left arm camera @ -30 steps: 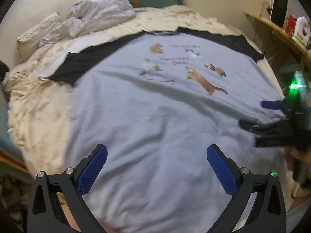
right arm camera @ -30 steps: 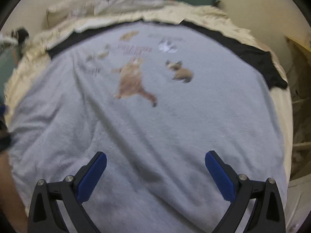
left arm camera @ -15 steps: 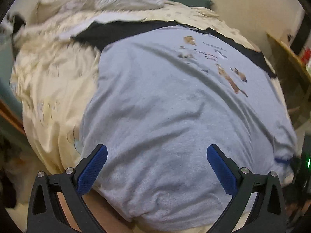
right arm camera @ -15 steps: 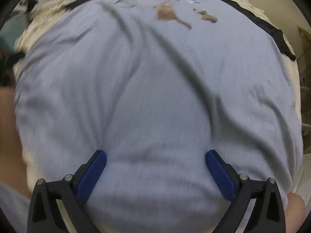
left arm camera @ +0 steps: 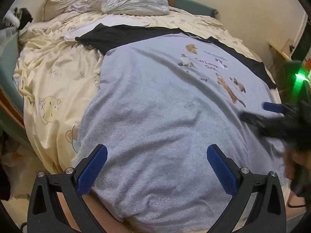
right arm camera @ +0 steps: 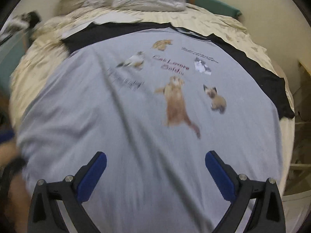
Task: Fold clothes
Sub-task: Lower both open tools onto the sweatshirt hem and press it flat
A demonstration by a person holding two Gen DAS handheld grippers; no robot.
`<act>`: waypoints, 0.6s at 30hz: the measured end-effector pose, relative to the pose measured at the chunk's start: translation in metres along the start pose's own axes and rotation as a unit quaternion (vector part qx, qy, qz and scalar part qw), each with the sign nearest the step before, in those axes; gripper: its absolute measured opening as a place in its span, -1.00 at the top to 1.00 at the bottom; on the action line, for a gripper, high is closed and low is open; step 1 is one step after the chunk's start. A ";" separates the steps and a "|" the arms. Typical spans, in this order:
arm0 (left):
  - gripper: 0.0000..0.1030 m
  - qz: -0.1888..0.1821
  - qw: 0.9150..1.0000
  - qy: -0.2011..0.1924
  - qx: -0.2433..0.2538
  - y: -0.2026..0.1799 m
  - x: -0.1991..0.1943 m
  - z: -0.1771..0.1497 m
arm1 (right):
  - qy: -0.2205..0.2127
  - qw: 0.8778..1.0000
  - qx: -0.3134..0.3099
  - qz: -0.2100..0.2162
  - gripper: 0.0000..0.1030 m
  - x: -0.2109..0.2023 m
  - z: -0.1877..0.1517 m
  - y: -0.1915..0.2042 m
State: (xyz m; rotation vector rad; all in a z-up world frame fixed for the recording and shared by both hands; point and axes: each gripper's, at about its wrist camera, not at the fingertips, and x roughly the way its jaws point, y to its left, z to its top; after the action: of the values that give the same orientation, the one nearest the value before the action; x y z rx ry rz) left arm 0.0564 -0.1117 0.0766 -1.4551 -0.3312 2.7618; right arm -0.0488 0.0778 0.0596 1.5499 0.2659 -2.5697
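The grey T-shirt carries red lettering between its cat pictures — roughly "Cat Lovers Guide", though blurred. The smaller black lines beside it are unreadable.

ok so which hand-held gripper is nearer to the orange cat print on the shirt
Right. The right hand-held gripper reaches over the shirt just beside the orange cat print. The left hand-held gripper sits open back by the hem, farther away.

Black gripper frames, blue ribbed fingers, silver screws
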 end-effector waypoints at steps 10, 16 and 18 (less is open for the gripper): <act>-0.99 0.001 1.000 0.000 -0.017 0.019 -0.003 -0.001 | 0.056 0.996 0.063 -0.042 -0.98 0.070 0.007 0.021; -0.99 -0.010 0.999 0.000 -0.032 0.024 -0.002 0.002 | 0.049 0.998 0.037 -0.032 -0.98 0.042 -0.036 0.050; -0.99 -0.012 1.000 0.002 -0.027 0.021 -0.002 0.002 | 0.067 0.997 0.041 0.000 -0.99 0.030 -0.055 0.053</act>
State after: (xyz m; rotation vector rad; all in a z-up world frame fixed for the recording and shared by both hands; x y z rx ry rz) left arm 0.0579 -0.1327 0.0755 -1.4574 -0.4237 2.7530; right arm -0.0044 0.0370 0.0028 1.7551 0.1752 -2.5090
